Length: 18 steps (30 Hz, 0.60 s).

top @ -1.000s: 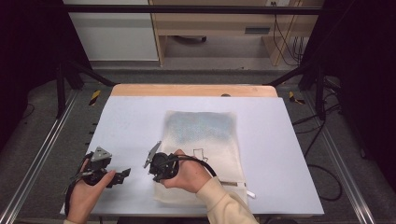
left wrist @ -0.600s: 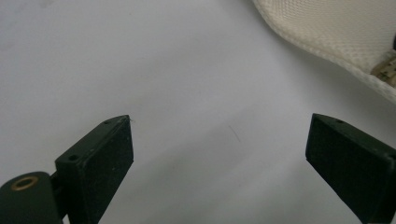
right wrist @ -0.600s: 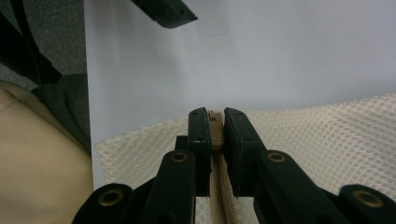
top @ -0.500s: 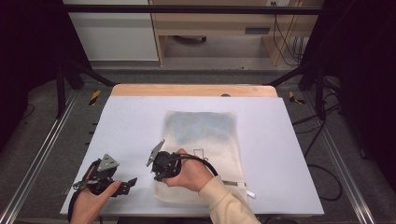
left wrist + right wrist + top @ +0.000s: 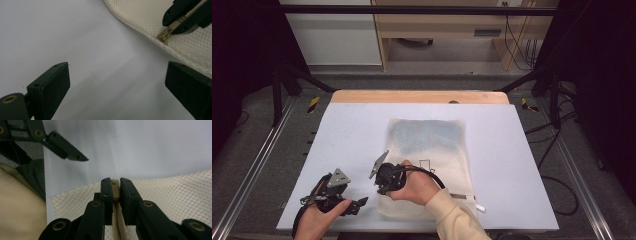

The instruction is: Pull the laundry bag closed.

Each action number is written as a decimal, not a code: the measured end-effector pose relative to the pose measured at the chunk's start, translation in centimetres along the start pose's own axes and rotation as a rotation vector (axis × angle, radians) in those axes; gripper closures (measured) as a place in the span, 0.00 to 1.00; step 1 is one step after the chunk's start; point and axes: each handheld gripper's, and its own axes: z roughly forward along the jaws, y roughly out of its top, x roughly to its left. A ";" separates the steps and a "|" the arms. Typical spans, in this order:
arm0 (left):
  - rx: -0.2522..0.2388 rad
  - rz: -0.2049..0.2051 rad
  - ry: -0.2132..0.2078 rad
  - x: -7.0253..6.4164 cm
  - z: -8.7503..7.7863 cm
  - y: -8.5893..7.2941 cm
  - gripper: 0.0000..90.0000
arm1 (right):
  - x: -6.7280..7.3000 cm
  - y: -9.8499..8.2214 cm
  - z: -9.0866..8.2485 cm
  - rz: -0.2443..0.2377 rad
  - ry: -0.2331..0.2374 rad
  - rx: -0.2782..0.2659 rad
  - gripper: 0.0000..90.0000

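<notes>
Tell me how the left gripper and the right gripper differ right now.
The left gripper has its jaws wide apart with nothing between them; the right gripper is shut on the zipper pull of the mesh bag. The left hangs over the bare white table beside the bag; the right sits at the bag's edge. Both have black jaws.

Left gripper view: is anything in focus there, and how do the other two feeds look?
Left gripper view: the mesh bag and zipper pull are fairly sharp, while the near jaws blur and throw soft shadows on the table. Right gripper view: the right tool is crisp and the mesh weave is clear. High view: even light on the table, dark surroundings.
</notes>
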 end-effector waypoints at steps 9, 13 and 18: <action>0.012 0.036 -0.031 -1.3 0.5 0.5 0.07 | -0.1 0.0 -0.3 0.008 0.004 -0.010 0.90; 0.007 0.047 -0.043 -2.0 0.7 0.7 0.07 | 0.0 0.0 -0.2 0.011 0.001 -0.011 0.90; -0.007 0.041 -0.060 -2.4 0.9 0.9 0.07 | 0.0 0.0 -0.3 0.008 -0.003 -0.012 0.90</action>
